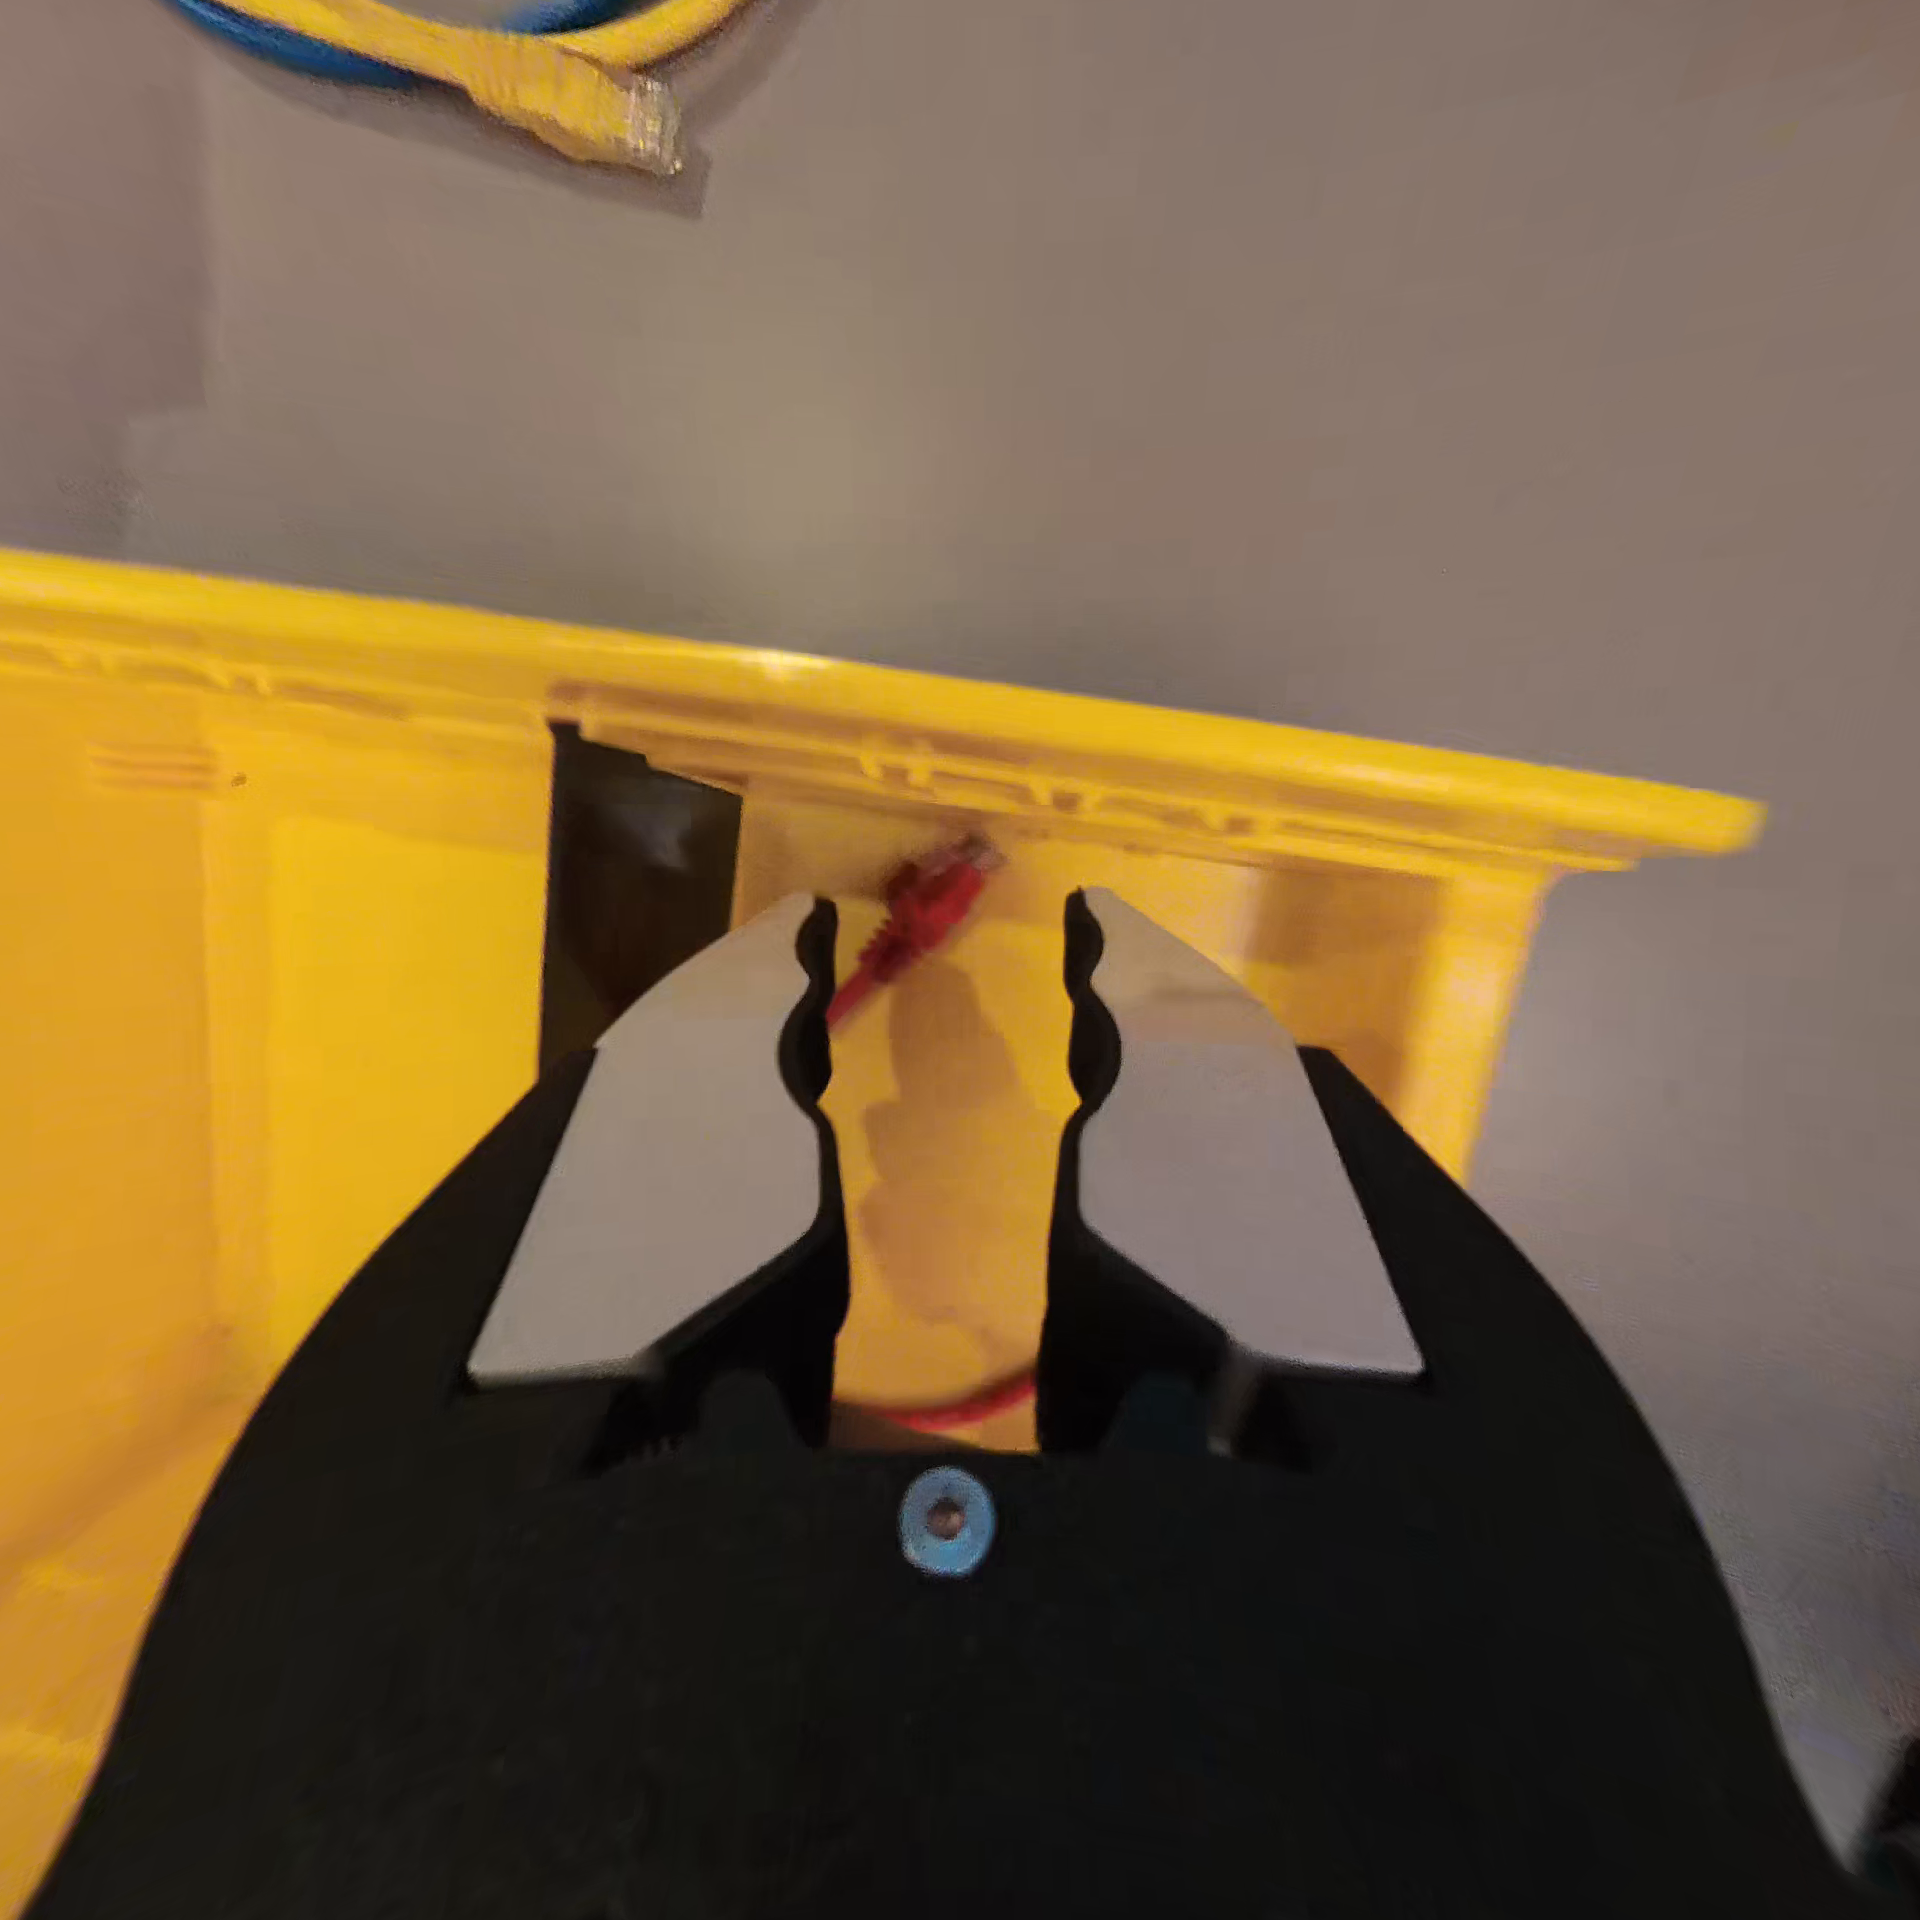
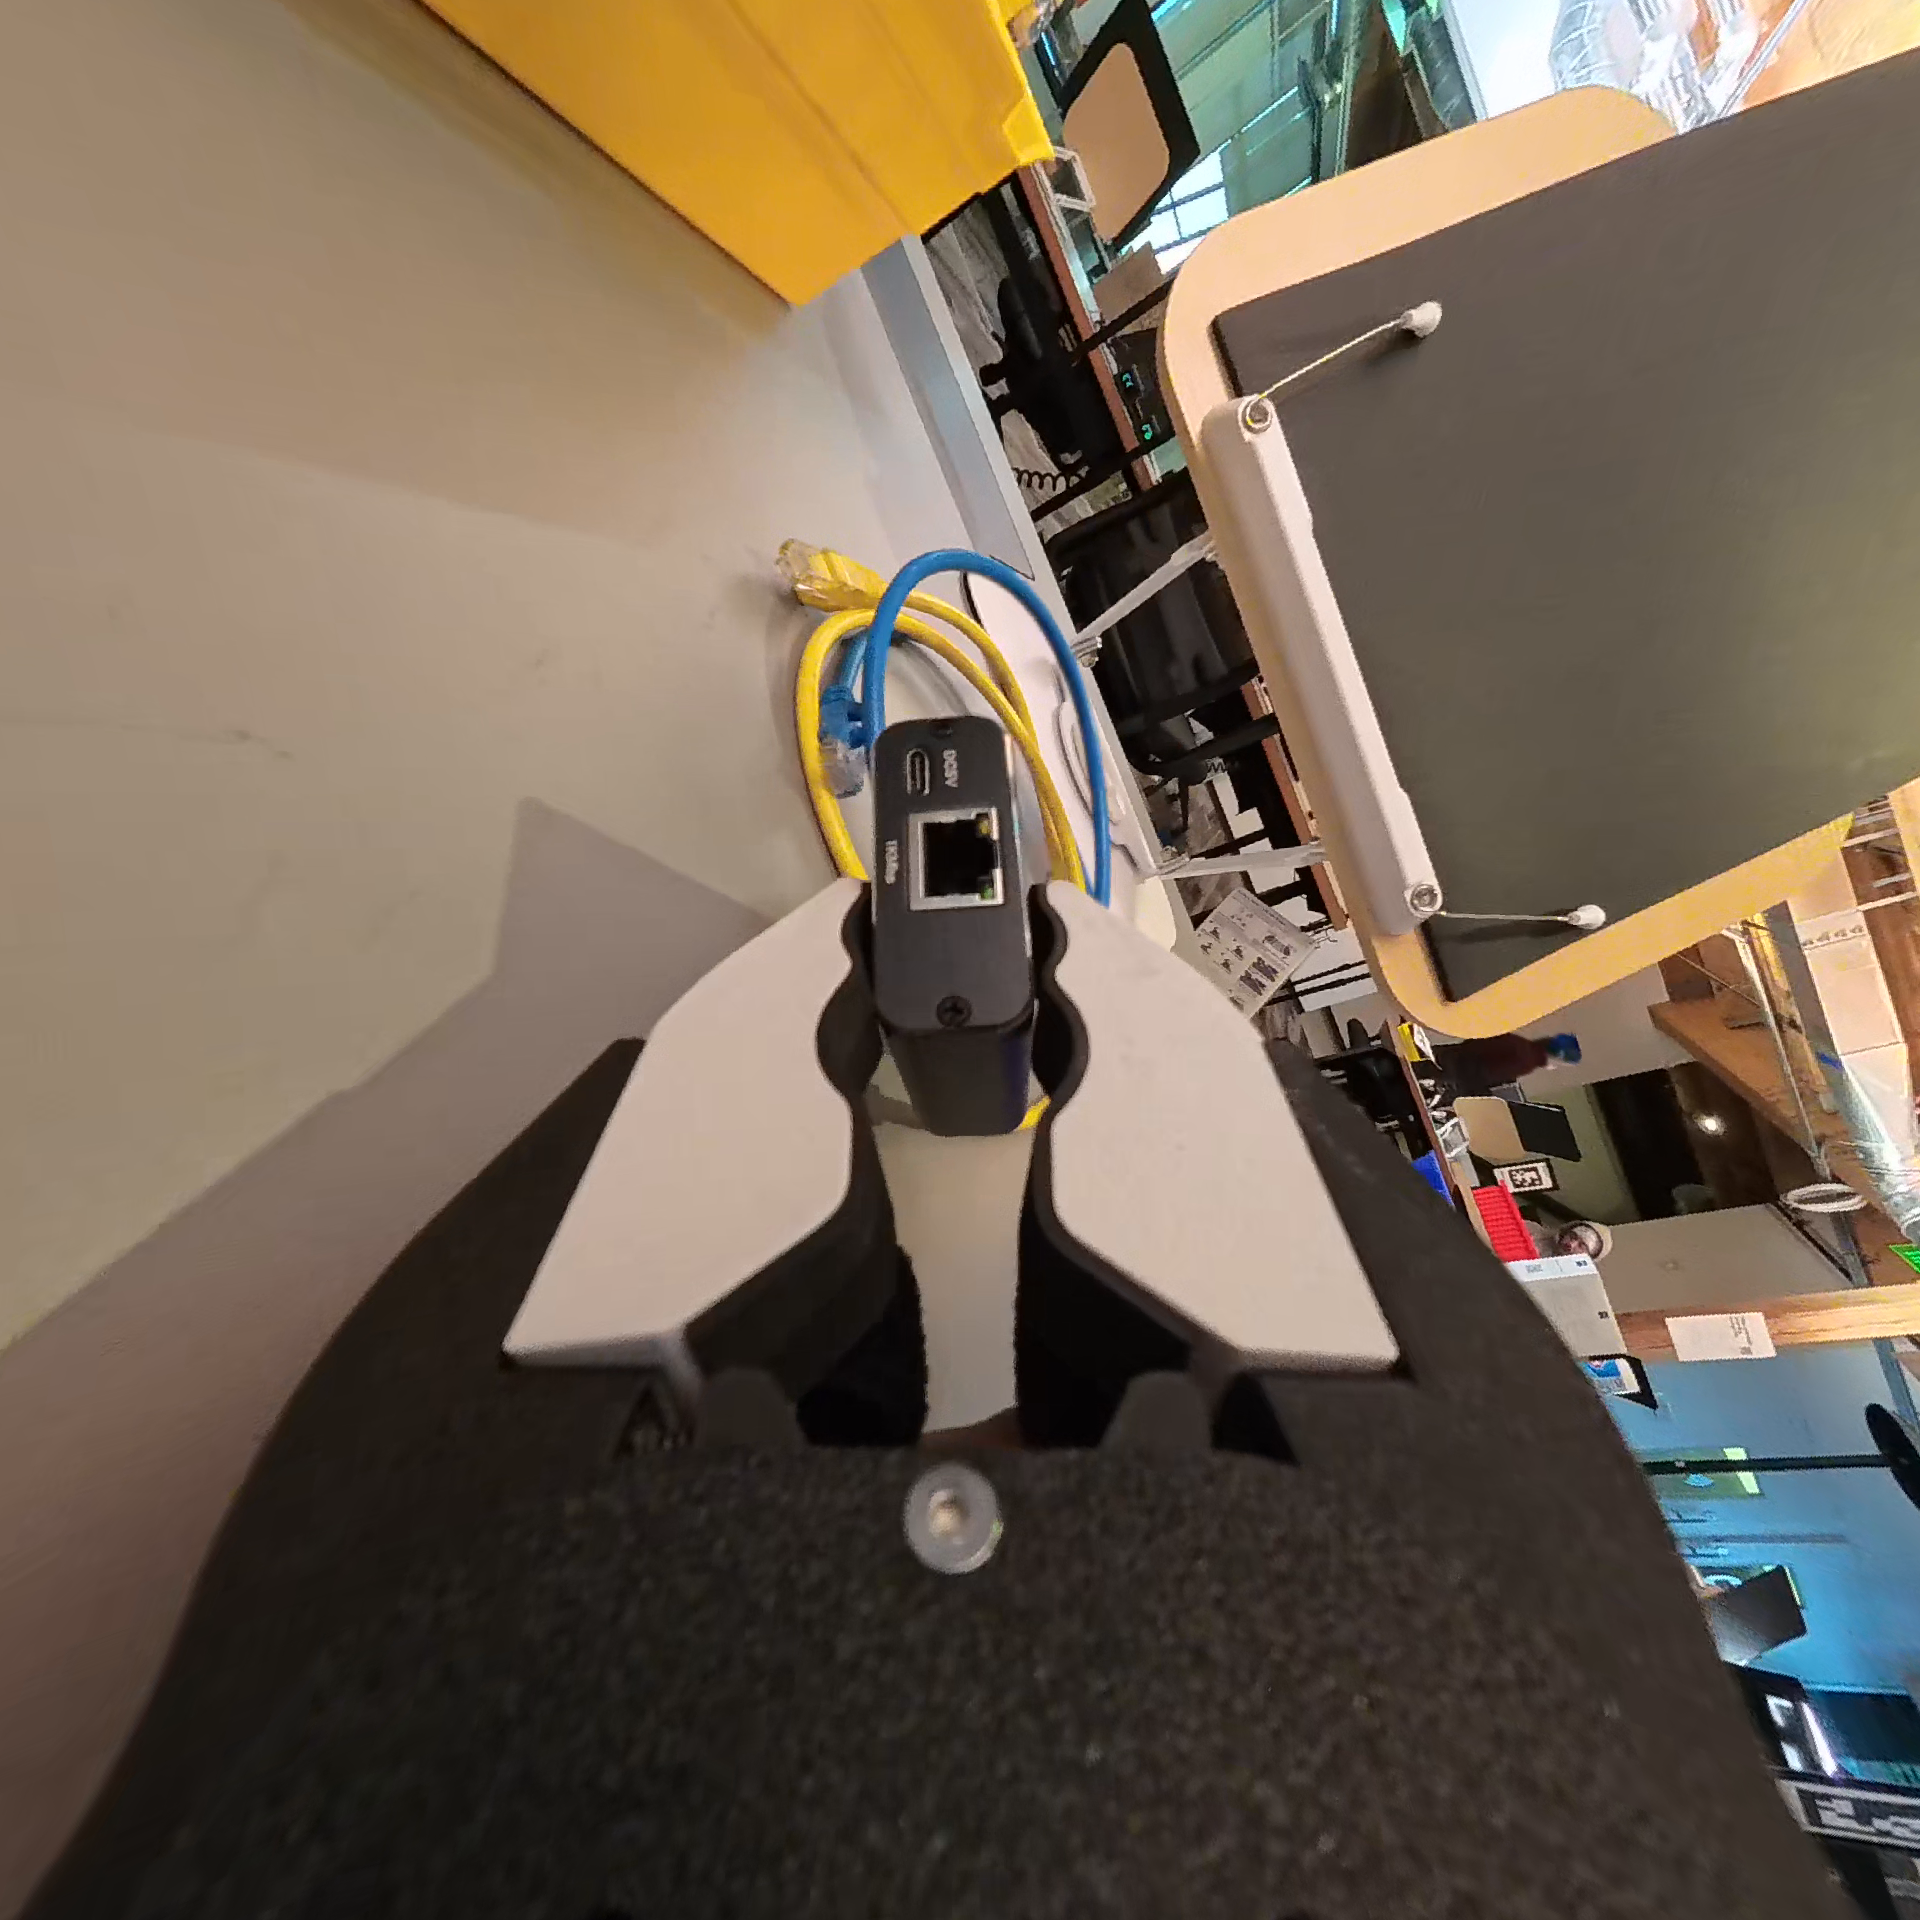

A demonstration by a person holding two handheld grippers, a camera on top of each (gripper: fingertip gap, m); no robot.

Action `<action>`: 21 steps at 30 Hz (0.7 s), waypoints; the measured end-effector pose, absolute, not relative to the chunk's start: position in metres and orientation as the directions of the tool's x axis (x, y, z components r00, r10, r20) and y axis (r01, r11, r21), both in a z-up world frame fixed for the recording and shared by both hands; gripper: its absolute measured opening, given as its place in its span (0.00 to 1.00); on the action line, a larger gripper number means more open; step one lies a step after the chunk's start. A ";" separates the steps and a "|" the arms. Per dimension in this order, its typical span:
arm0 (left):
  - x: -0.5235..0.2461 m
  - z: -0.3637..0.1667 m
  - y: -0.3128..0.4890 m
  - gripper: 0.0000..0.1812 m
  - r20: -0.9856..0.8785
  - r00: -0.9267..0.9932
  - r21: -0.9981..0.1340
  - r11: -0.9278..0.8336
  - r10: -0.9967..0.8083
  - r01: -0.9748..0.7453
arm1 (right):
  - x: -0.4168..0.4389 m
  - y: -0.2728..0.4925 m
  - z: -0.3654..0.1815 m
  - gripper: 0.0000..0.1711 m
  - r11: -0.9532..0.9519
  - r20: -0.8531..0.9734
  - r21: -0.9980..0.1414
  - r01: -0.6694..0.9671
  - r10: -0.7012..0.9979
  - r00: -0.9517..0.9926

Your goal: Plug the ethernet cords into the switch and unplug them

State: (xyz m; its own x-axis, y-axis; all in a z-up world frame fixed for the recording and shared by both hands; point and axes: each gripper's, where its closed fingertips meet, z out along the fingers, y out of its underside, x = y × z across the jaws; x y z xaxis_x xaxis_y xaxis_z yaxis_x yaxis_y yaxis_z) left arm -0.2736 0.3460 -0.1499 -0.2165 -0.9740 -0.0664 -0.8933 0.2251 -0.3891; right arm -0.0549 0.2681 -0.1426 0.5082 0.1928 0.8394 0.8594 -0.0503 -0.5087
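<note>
Clamped between the jaws of the right gripper [image 2: 948, 914] was one black switch [image 2: 951, 914], its single ethernet port facing the camera and empty. Beyond it on the white table [image 2: 364, 623] lay two loose cords, one yellow cord [image 2: 831, 582] and one blue cord [image 2: 1039, 623], coiled together. Over the yellow bin [image 1: 312, 935], the left gripper [image 1: 948, 914] stood partly open and empty, one red cord [image 1: 925, 904] lying inside the bin beyond its tips.
</note>
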 end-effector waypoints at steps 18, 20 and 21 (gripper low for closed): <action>-0.305 -0.119 0.386 0.06 -0.454 -0.022 -0.346 0.199 -0.891 -0.917 | -0.051 0.267 -0.134 0.16 -0.042 0.792 -0.585 0.810 0.189 0.581; -0.316 -0.066 0.385 0.05 -0.543 0.044 -0.373 0.194 -0.839 -0.907 | -0.051 0.266 -0.133 0.16 -0.036 0.788 -0.592 0.805 0.186 0.587; -0.322 -0.035 0.382 0.05 -0.586 0.082 -0.392 0.193 -0.806 -0.899 | -0.052 0.266 -0.132 0.16 -0.030 0.790 -0.591 0.806 0.183 0.586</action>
State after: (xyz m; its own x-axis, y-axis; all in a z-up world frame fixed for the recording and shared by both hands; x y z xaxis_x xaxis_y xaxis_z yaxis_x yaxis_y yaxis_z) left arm -0.3218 0.3820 -0.0349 0.0821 -0.8058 -0.5864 -0.8994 0.1935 -0.3919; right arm -0.0516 0.2658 -0.1317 0.5856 0.1834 0.7896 0.8062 -0.0305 -0.5908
